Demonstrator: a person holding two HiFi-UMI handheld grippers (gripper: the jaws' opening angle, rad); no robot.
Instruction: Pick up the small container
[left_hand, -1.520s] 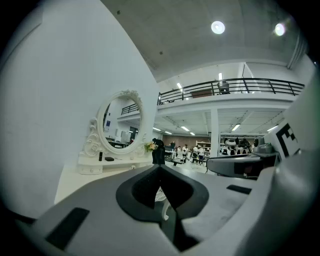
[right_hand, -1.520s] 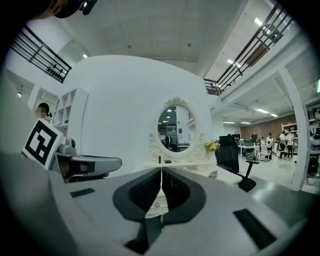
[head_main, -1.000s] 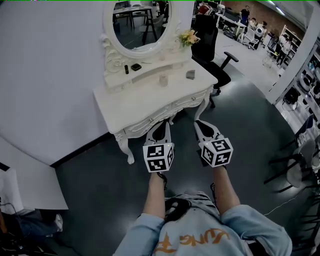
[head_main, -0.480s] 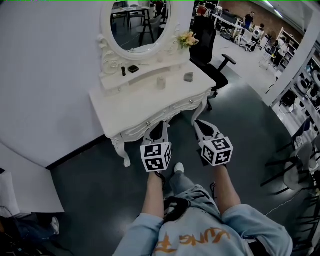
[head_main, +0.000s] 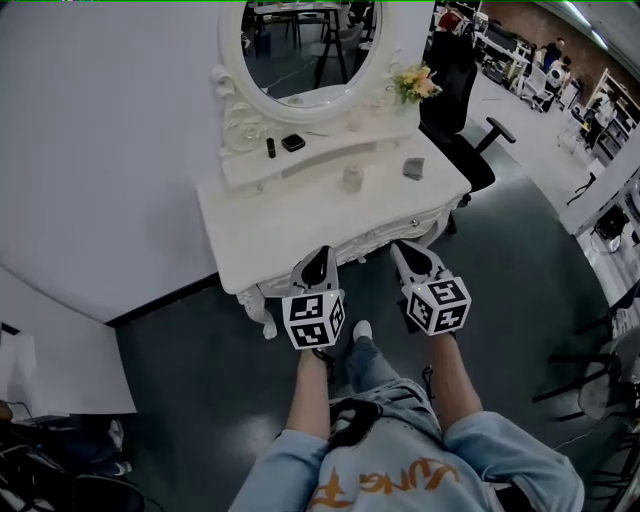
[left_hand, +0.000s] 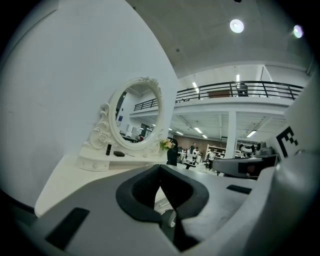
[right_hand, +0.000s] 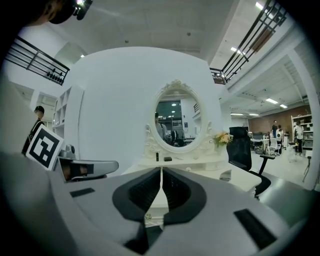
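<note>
Light-blue sleeves (head_main: 285, 470), orange-lettered grey shirt (head_main: 385, 482), grey left claw (head_main: 322, 252) and right claw (head_main: 400, 247) bearing black-and-white marker cubes (head_main: 314, 319).

My left gripper (left_hand: 160, 169): jaws together at the tips, nothing in them. Ahead is a white dressing table (left_hand: 60, 176), with an oval mirror (left_hand: 136, 116) upright at the back. Dark tube (left_hand: 108, 149) and flat black item (left_hand: 119, 154) sit on the shelf under it. Flowers (left_hand: 165, 144) at the frame's right. My right gripper (left_hand: 235, 165) alongside.

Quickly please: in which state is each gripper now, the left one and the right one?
The left gripper is closed, with nothing between its jaws.
The right gripper is closed, with nothing between its jaws.
</note>
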